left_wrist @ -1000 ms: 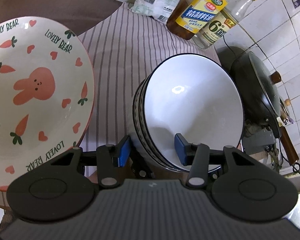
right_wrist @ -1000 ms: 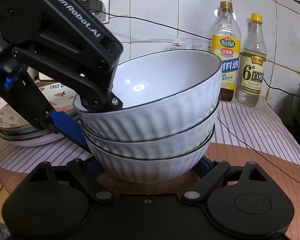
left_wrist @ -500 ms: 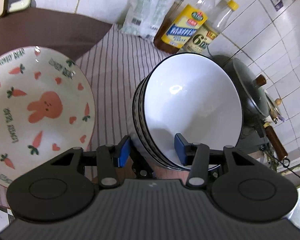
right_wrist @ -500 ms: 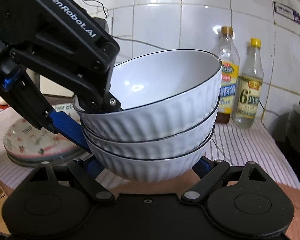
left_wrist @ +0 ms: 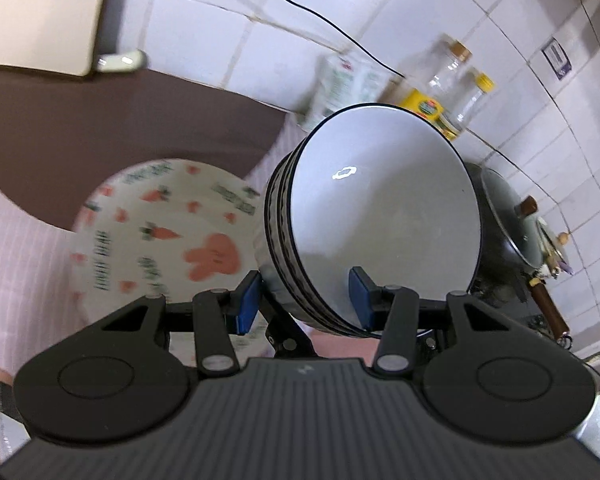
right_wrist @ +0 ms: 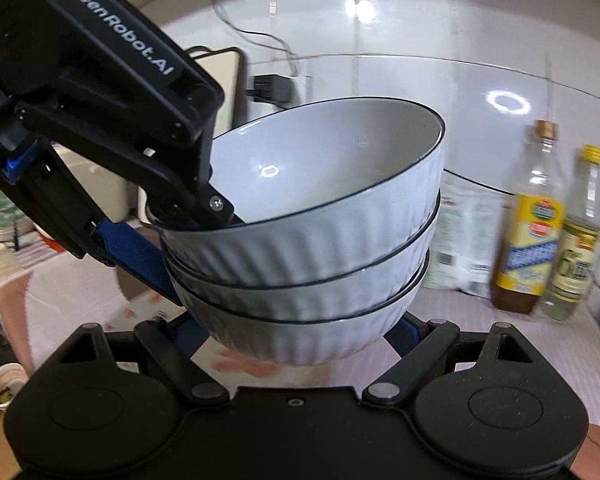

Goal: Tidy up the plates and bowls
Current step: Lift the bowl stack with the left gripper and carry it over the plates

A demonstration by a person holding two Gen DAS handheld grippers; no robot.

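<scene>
Three nested white bowls (right_wrist: 312, 256), ribbed on the outside with thin dark rims, hang in the air above the striped cloth (right_wrist: 500, 340), tilted a little so the open mouth leans toward the left gripper. In the left wrist view the bowl stack (left_wrist: 380, 216) sits just beside and partly over the rabbit-and-carrot plate (left_wrist: 160, 224), which lies on the counter below.

The left gripper (left_wrist: 305, 300) pinches the near rim of the stack, one blue pad inside the top bowl and the other against the outer wall, jaws narrowed onto the ceramic. The right gripper (right_wrist: 300, 344) cradles the bottom bowl low down, a blue pad on each side of its base, closed around it.

These look like glazed ceramic: stiff, fairly heavy as a stack of three, smooth and likely slippery under the pads, and breakable if they knock the counter or one another. The bowls are only nested, so the upper two could slide or rattle if the tilt grows. A rim pinch alone seems weak for this weight; support under the base with the rim hold as a steadier is the safer grip.

Beyond the stack stand two bottles (right_wrist: 548, 232) and a plastic packet (right_wrist: 460, 248) by the tiled wall (right_wrist: 380, 40), with a dark lidded wok (left_wrist: 508, 216) off to the right.
</scene>
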